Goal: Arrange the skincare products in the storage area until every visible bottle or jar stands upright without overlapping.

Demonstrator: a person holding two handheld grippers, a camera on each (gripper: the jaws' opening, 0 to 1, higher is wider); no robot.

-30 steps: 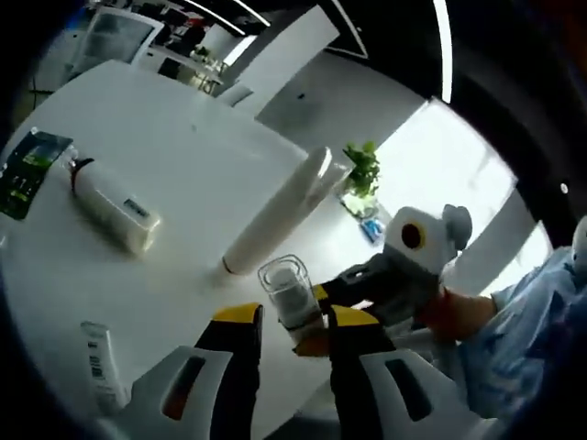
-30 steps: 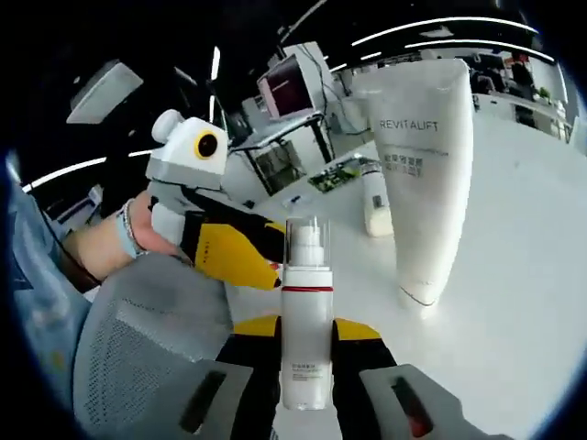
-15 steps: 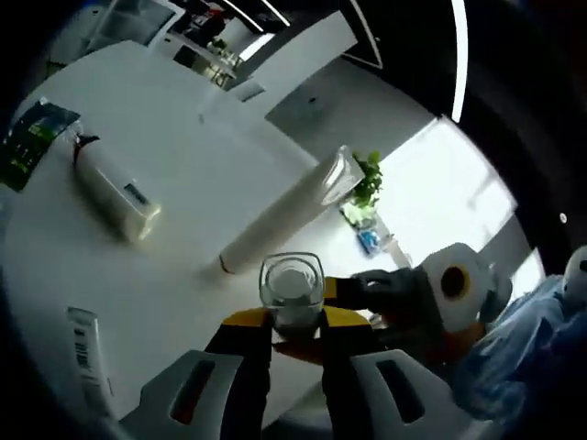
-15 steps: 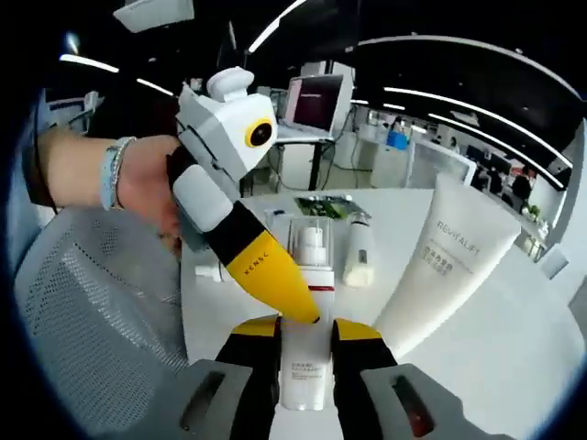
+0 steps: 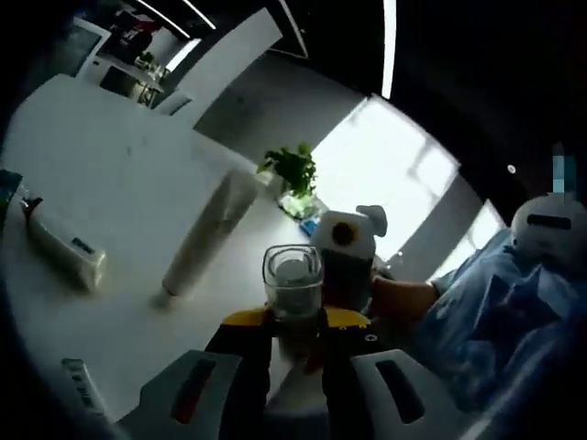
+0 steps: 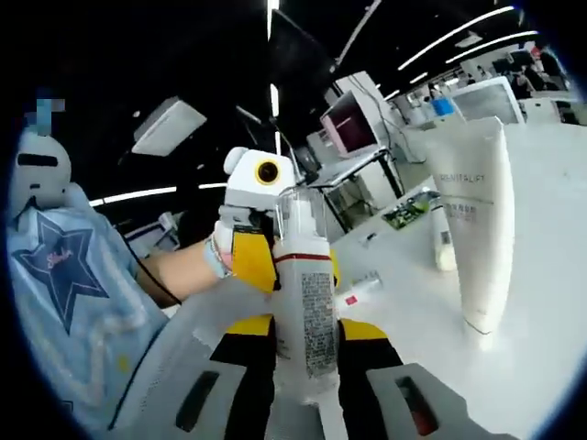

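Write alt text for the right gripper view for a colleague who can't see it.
The right gripper holds a white pump bottle with a clear cap upright between its jaws, while the left gripper meets it from behind. A large white tube stands on the white table at right.

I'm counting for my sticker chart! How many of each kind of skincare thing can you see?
Pump bottle with clear cap, held in the grippers: 1
Tall white tubes standing on their caps: 1
White bottles lying flat: 1
Small white tubes lying flat: 1
Green sachets: 1
Total: 5
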